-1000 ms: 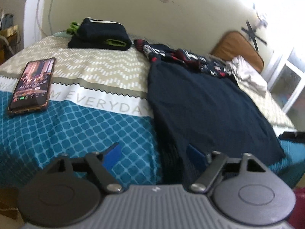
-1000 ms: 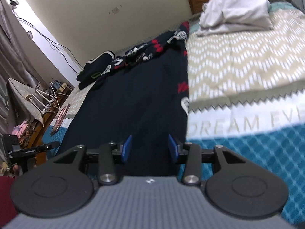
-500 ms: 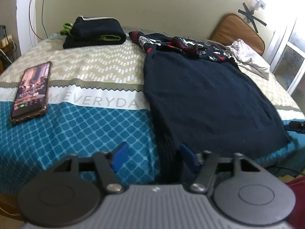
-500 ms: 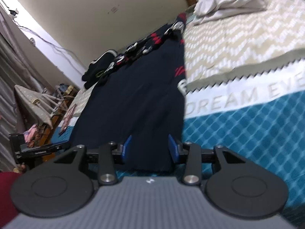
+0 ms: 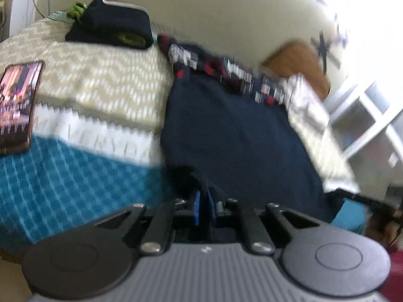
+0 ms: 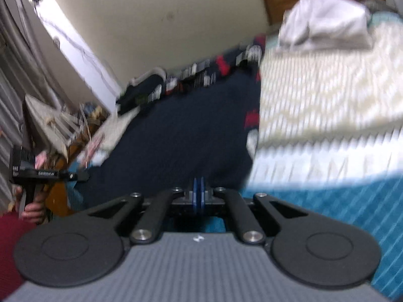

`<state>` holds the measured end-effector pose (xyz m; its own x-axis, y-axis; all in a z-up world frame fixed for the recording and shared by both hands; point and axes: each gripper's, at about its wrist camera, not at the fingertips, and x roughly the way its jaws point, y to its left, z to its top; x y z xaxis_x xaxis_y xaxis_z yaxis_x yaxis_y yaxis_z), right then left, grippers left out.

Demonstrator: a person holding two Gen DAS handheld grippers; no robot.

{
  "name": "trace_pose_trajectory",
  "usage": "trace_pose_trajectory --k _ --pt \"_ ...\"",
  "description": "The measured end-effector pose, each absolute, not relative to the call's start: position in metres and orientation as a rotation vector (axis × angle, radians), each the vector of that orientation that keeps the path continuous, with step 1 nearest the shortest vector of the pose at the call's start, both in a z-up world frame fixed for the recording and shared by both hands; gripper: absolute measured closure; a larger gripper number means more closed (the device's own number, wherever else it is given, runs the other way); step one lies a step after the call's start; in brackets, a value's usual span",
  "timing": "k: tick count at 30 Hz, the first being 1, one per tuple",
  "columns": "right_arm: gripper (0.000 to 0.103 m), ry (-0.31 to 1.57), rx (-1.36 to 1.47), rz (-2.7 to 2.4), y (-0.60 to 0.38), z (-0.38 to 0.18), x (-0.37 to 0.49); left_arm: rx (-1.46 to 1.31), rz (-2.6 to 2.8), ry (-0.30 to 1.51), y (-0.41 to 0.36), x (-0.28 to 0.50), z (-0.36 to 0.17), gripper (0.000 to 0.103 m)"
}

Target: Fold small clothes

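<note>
So one dark garment [image 5: 110, 25] sits folded way past the fingers, but the navy sweater [image 5: 236, 136] is spread flat, fold barely begun. Left gripper [image 5: 203, 207] is pinched shut on its near hem, bunched right at the tips; right gripper [image 6: 199, 196] is clamped on the other corner.
</note>
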<state>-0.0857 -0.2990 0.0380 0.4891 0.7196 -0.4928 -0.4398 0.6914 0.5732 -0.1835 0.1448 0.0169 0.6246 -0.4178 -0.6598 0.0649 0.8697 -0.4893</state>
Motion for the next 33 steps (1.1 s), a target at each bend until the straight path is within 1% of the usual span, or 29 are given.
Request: trace_pose_trajectory --k 3,6,7,9,10,11,13,14,15,16,17,18,24,26,27,28,29,32,33 --pt "0.097 0.708 0.433 0.692 -0.307 0.057 -0.059 -0.541 -0.278 0.804 0.161 -0.159 0.031 0.096" --pt "0.098 0.669 0.452 0.65 -0.302 0.065 -0.015 -0.559 -0.242 0.768 0.167 -0.114 0.042 0.096" --pt "0.1 0.662 0.454 0.626 -0.297 0.067 0.004 -0.571 -0.221 0.766 0.168 -0.09 0.044 0.096" --pt "0.1 0.639 0.478 0.56 -0.285 0.065 0.048 -0.605 -0.163 0.759 0.168 -0.048 0.041 0.089" --pt "0.094 0.621 0.487 0.508 -0.278 0.062 0.071 -0.609 -0.095 0.755 0.167 -0.028 0.037 0.086" --pt "0.093 0.632 0.474 0.455 -0.273 0.055 0.089 -0.592 -0.035 0.771 0.166 -0.016 0.031 0.08" --pt "0.092 0.712 0.485 0.382 -0.269 0.044 0.11 -0.571 0.019 0.809 0.166 -0.01 0.022 0.078" --pt "0.092 0.726 0.514 0.413 -0.271 0.039 0.109 -0.555 -0.008 0.803 0.167 -0.016 0.019 0.071" --pt "0.089 0.721 0.523 0.459 -0.275 0.037 0.101 -0.53 -0.024 0.792 0.169 -0.024 0.017 0.056" --pt "0.071 0.717 0.51 0.493 -0.278 0.035 0.091 -0.498 -0.012 0.782 0.17 -0.032 0.015 0.05" --pt "0.059 0.721 0.493 0.508 -0.28 0.033 0.084 -0.467 0.014 0.772 0.17 -0.037 0.015 0.046" --pt "0.047 0.728 0.472 0.515 -0.282 0.029 0.075 -0.435 0.029 0.768 0.17 -0.04 0.014 0.045" --pt "0.049 0.787 0.359 0.566 -0.265 0.018 0.048 -0.35 -0.012 0.81 0.154 -0.017 0.011 0.046" --pt "0.06 0.794 0.307 0.579 -0.258 0.016 0.037 -0.286 -0.047 0.827 0.138 -0.013 0.006 0.048" --pt "0.081 0.797 0.273 0.576 -0.257 0.015 0.031 -0.248 -0.069 0.831 0.129 -0.013 0.004 0.049" --pt "0.096 0.794 0.244 0.568 -0.255 0.016 0.028 -0.209 -0.095 0.835 0.119 -0.013 0.002 0.049" --pt "0.096 0.774 0.211 0.551 -0.253 0.017 0.025 -0.173 -0.121 0.842 0.11 -0.015 -0.001 0.05" --pt "0.097 0.689 0.158 0.53 -0.249 0.029 0.028 -0.084 -0.159 0.858 0.092 -0.021 -0.009 0.083" --pt "0.097 0.663 0.157 0.529 -0.248 0.033 0.031 -0.07 -0.153 0.836 0.09 -0.024 -0.008 0.09"
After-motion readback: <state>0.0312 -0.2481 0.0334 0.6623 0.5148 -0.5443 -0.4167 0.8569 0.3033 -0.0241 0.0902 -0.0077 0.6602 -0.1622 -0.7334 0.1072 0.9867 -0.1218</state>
